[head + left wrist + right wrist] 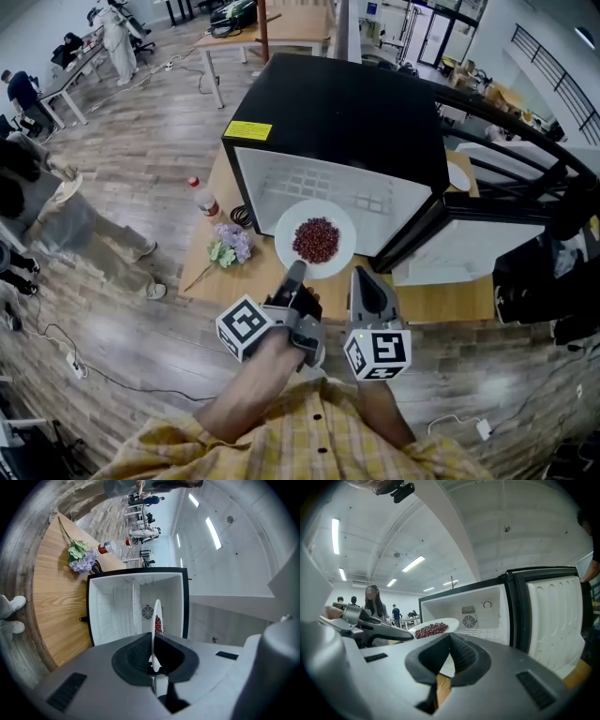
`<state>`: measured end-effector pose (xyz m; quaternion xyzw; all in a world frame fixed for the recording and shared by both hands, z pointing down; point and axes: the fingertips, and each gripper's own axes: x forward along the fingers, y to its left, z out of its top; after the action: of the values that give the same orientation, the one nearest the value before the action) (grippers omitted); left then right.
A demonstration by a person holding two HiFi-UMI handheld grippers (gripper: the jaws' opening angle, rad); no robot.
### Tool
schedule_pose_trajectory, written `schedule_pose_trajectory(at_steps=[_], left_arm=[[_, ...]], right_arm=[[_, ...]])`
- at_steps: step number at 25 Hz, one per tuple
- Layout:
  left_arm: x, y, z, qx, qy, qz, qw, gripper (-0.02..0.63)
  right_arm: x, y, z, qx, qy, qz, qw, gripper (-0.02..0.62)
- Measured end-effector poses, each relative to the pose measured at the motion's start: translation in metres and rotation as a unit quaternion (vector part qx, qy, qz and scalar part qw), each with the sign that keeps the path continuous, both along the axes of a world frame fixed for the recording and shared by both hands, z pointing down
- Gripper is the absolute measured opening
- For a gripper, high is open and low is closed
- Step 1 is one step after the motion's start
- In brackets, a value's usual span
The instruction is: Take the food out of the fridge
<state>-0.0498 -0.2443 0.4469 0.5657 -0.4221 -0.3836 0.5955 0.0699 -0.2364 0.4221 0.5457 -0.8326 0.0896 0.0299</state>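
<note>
Over the wooden table (441, 302), a plate of beans (285, 236) is pinched by the left gripper (295, 271). Right gripper (362, 276) jaws are pressed together — empty.

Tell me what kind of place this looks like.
Probably an open lab or workshop office, not a home kitchen: the mini fridge sits on a wooden table, people are at desks behind, and strip lights line a bare ceiling.

Glossy white plate (314, 210), smooth matt black fridge (347, 117), wood-grain table (234, 278).
</note>
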Motion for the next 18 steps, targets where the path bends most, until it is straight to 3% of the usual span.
schedule_pose_trajectory(at_steps=[18], left_arm=[[-0.013, 0.021, 0.004, -0.011, 0.000, 0.000, 0.9999, 0.017]], right_arm=[[-0.012, 0.001, 0.001, -0.003, 0.004, -0.013, 1.000, 0.008]])
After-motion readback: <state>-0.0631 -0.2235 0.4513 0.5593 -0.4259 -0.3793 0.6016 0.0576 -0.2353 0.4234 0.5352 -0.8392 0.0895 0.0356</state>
